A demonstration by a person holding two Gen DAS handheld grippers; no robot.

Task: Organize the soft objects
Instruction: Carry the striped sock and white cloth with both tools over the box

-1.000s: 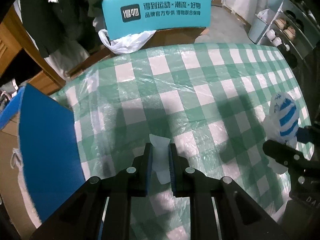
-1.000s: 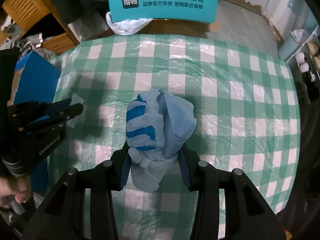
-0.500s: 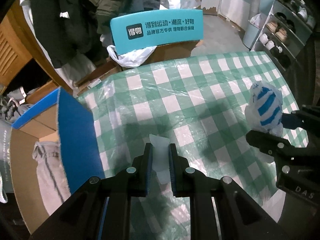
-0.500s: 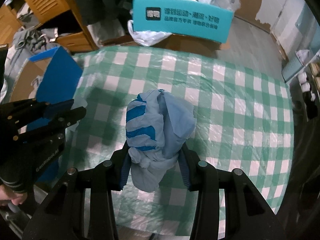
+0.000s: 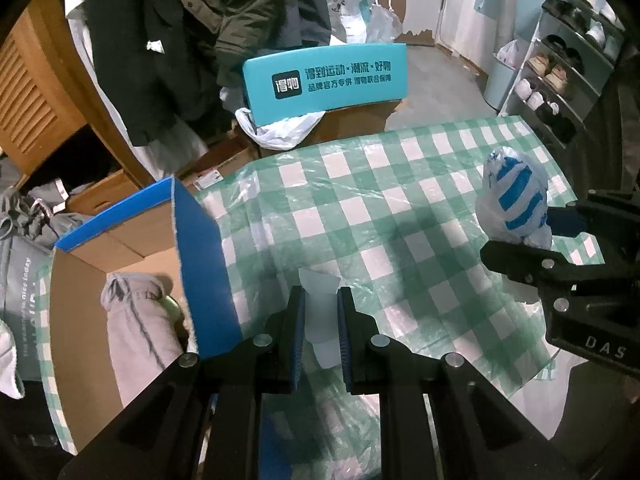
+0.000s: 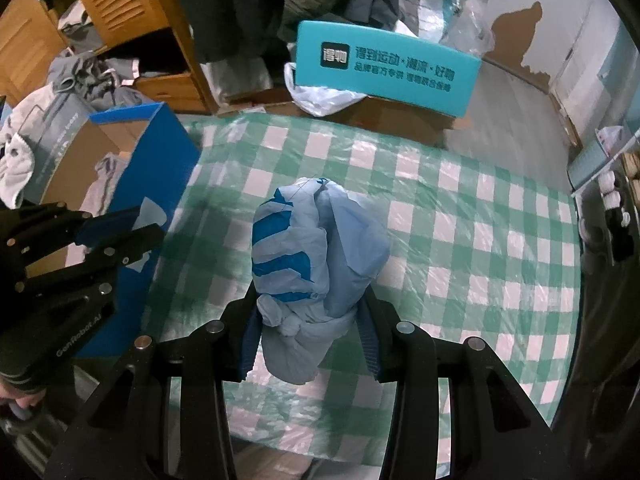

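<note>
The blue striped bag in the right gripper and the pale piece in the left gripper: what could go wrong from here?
1. The right gripper clamps the blue striped bag only near its knotted lower end; the bulky top may sag or slip out.
2. The left gripper pinches a thin pale piece, which could tear or slide free.
3. The cardboard box has an upright blue flap that could catch a gripper.

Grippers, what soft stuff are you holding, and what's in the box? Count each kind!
Blue-striped plastic bag bundle, in right gripper: 1
Pale plastic scrap, in left gripper: 1
Grey cloth in cardboard box: 1
Total: 3
</note>
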